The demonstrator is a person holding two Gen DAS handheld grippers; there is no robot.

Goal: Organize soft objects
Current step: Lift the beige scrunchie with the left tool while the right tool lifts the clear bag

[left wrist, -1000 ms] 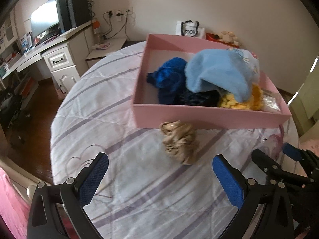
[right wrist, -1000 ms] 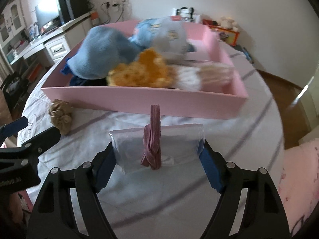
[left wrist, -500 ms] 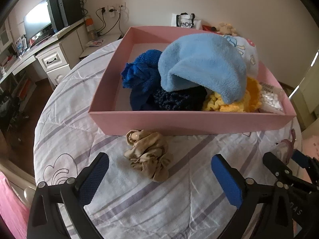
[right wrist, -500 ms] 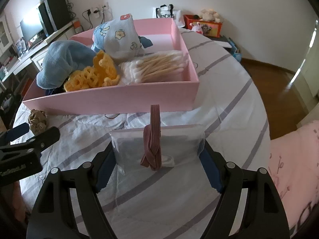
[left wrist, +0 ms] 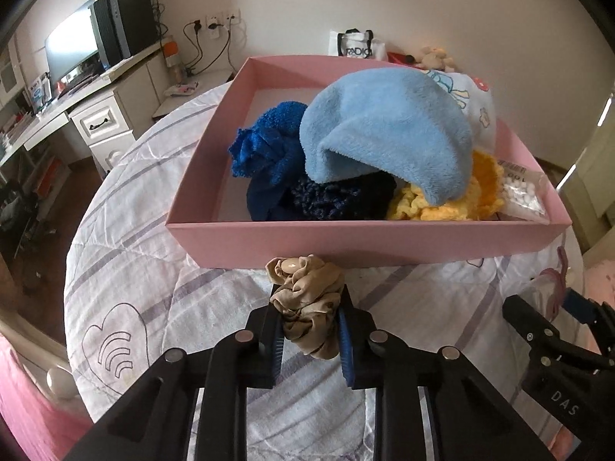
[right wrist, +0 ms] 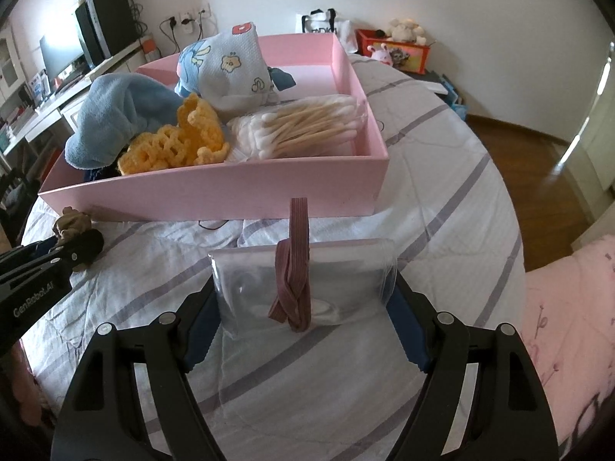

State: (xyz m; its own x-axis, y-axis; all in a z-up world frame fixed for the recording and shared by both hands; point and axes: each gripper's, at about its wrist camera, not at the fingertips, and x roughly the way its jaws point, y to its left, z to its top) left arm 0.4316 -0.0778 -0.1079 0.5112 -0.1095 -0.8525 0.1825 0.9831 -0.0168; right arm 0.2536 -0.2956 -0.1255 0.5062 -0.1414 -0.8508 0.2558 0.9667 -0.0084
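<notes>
The left gripper point(left wrist: 309, 317) has just squeezed shut on the tan scrunchie point(left wrist: 307, 303), hiding its middle. The right gripper point(right wrist: 303, 299) holds a clear bag point(right wrist: 338, 280).

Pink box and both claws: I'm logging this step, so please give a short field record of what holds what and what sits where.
left claw: jaws just closed, shut on beige scrunchie, on the bedspread before the box
right claw: shut on clear bag with mauve band
pink box: holds light blue fleece, dark blue cloths, yellow crochet, printed pouch, cotton swabs
</notes>
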